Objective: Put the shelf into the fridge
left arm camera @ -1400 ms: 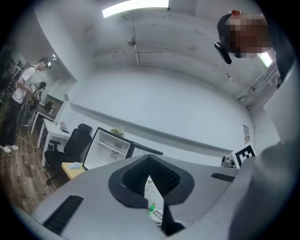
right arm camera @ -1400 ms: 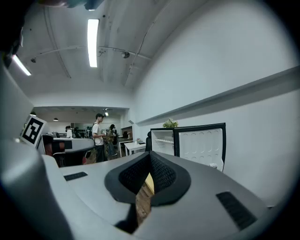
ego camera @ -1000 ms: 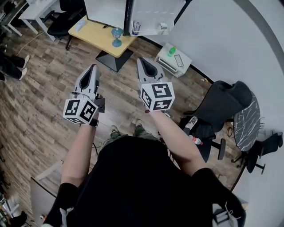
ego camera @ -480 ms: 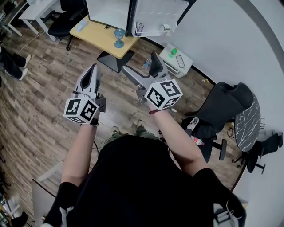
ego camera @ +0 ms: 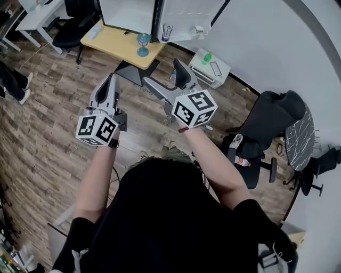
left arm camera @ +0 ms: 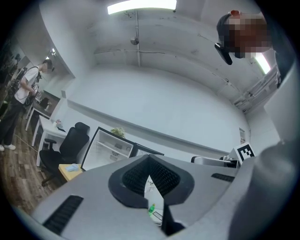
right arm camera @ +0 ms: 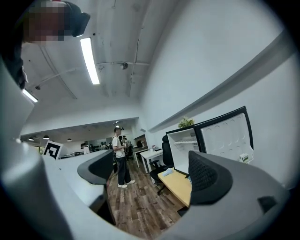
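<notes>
1. Since a second ago the right tool has rolled to one side. Its jaws, shut then, have swung wide apart and have just eased slightly inward. Nothing stands between them.
2. The left tool has drifted a little toward the yellow bench. Its jaws meet tip to tip and it carries nothing.
3. Both tools are held level above the wood floor, side by side but apart, pointing toward the fridge.
4. The fridge stands beyond the bench with its door swung open.
5. In the right gripper view a white shelf appears to lie across the fridge's upper interior, though it is too small to be sure how it sits.
6. A blue goblet stands upright near the bench's edge.
</notes>
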The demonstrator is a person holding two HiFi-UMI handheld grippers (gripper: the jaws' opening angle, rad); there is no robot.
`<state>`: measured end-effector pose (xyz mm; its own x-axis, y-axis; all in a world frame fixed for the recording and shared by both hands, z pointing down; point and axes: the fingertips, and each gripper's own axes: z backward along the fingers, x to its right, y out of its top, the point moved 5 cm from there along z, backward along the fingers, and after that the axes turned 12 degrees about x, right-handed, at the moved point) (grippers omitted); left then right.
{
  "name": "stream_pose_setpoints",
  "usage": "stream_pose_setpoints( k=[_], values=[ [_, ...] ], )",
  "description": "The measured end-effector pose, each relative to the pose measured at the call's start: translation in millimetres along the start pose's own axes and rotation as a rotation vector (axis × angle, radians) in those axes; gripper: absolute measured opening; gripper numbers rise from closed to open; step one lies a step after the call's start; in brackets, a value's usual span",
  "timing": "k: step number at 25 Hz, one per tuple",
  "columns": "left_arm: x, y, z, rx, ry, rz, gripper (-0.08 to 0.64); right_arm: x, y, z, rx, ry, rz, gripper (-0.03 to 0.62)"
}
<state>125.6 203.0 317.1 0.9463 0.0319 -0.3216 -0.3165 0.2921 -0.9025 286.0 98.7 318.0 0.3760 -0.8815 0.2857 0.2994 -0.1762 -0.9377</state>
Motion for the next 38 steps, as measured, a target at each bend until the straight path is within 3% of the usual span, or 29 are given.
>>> stream_pose_setpoints(
  k=[10, 24, 38],
  values=[
    [-27.0, -1.4, 10.2, -0.031, -0.049, 0.026, 0.019, -16.9, -13.6, -1.8, 0.044, -0.097, -0.022, 0.503],
    [-60.3, 8.9, -10.1, -0.007, -0.050, -0.012, 0.019, -5.9, -18.0, -52.2, 0.093, -0.092, -0.066, 0.467],
    [-111.7, -11.0, -68.2, -0.046, -0.031, -0.011, 0.020, 35.6, -41.1, -116.2, 0.053, -0.106, -0.109, 0.431]
  ],
)
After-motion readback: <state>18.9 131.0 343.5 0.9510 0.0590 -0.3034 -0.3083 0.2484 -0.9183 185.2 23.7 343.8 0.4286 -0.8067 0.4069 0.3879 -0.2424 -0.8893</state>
